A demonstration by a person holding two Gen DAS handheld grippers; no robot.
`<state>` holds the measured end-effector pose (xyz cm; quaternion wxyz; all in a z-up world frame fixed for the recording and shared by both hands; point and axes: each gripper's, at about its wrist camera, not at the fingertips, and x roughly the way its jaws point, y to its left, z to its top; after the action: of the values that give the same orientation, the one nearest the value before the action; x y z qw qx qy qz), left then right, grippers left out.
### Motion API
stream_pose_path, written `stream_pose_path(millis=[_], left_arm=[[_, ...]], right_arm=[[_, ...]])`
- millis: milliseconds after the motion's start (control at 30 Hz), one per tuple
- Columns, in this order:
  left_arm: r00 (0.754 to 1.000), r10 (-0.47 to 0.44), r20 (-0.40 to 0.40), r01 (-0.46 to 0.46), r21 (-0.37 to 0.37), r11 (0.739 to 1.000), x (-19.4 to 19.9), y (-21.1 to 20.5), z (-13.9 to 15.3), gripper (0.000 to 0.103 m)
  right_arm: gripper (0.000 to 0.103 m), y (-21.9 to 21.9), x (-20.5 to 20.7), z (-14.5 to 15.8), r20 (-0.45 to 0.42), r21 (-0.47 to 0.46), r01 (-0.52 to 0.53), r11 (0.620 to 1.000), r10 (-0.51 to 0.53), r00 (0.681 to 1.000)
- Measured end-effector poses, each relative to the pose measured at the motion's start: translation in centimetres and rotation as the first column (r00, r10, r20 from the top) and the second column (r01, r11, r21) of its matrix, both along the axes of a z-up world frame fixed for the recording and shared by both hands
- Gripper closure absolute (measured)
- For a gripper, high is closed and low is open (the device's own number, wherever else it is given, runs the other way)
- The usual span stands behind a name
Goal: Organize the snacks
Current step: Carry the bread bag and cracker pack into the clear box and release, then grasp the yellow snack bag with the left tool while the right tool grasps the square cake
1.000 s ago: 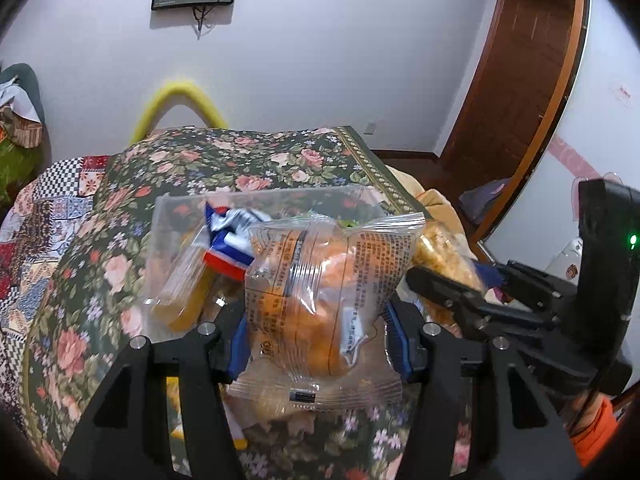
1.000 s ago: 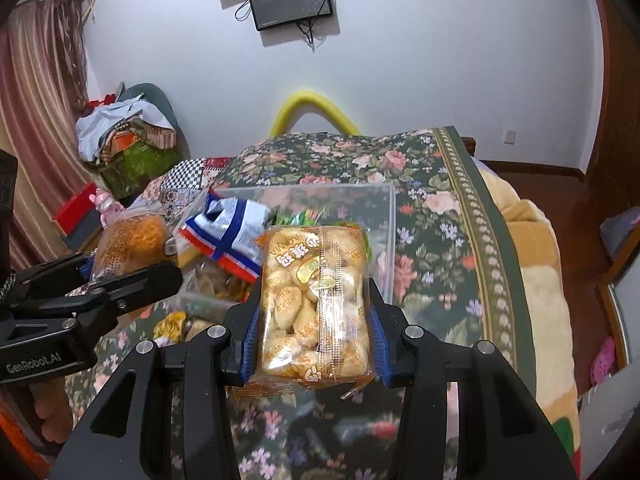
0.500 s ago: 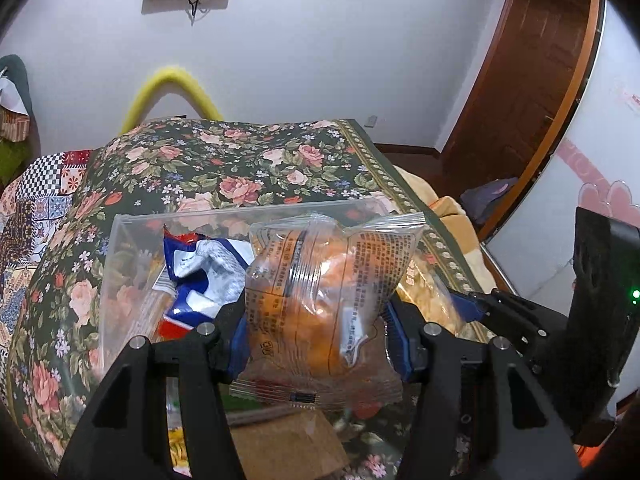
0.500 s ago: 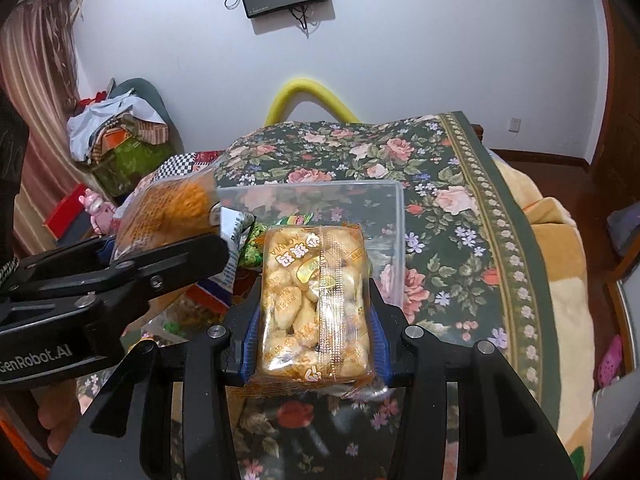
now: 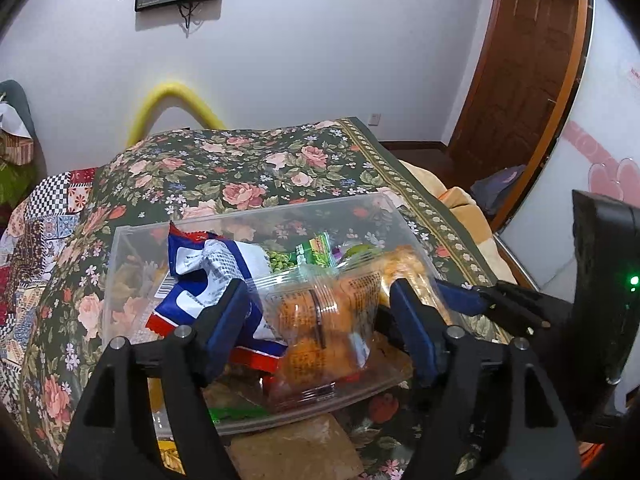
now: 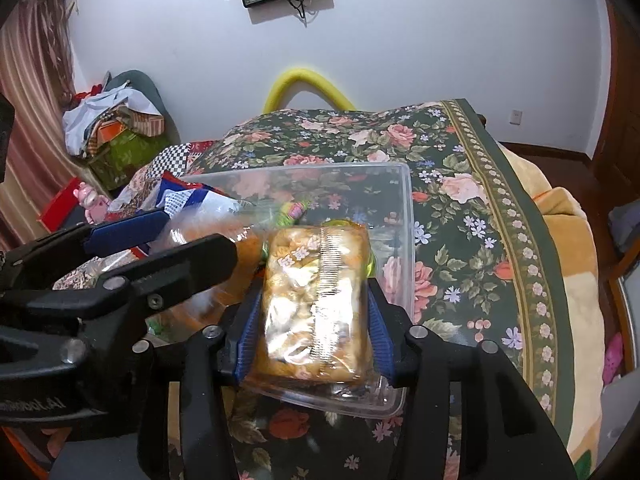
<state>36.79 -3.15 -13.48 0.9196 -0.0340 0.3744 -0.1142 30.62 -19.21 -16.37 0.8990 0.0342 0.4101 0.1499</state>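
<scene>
Left wrist view: left gripper (image 5: pixel 320 322) over clear plastic bin (image 5: pixel 256 216) on floral bedspread (image 5: pixel 248 168). Jaws opening, pads already off the orange bun packet (image 5: pixel 320 332), gap visible on both sides; packet sits between them, down inside the bin. Left of the claw, in bin: blue-white-red snack bag (image 5: pixel 208 280). Ahead of the claw: green pea packet (image 5: pixel 304 252). Right of the claw: right gripper with its yellow cracker pack (image 5: pixel 404 270), same bin. Brown flat packet (image 5: pixel 296 448) below the claw, outside bin.

Right wrist view: right gripper (image 6: pixel 316 312) at near right part of the clear plastic bin (image 6: pixel 404 208). Jaws opening, but blue pads still look pressed on both sides of the yellow cracker pack (image 6: pixel 316 300); pack tilted, lower end at the bin floor. Left of the claw: left gripper (image 6: pixel 188 236), jaws apart, bun packet (image 6: pixel 208 232) blurred between. Blue-white-red bag (image 6: pixel 188 198) far left in bin, small green packet (image 6: pixel 292 212) just ahead.
</scene>
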Motion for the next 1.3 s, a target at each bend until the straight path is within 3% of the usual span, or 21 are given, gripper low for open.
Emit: stream_pose_path(millis=[300,767,1000,1300], left_arm=[[1.0,0.015,0.008,-0.014,-0.047,0.999,-2.1,1.5,1.7,0.03],[0.997,0.051,0.051,-0.05,-0.015,0.999,-8.7,5.5,4.7,0.03],[0.998,0.068,-0.003,-0.068,0.01,0.998,-11.2,8.1,3.0,0.026],[0.989,0.11,-0.103,-0.105,0.051,0.993,-12.9,11.6,-1.9,0.026]], right_arm=[[0.051,-1.1,-1.3,1.5,0.026,0.006,0.009,1.0,-0.01,1.0],[0.041,0.5,-5.5,3.7,0.054,-0.001,-0.04,0.999,0.04,0.998],[0.021,2.3,-7.2,2.6,0.046,-0.013,-0.048,0.999,0.048,0.998],[0.02,5.8,-7.7,-0.2,-0.034,-0.04,-0.112,0.993,0.111,0.993]])
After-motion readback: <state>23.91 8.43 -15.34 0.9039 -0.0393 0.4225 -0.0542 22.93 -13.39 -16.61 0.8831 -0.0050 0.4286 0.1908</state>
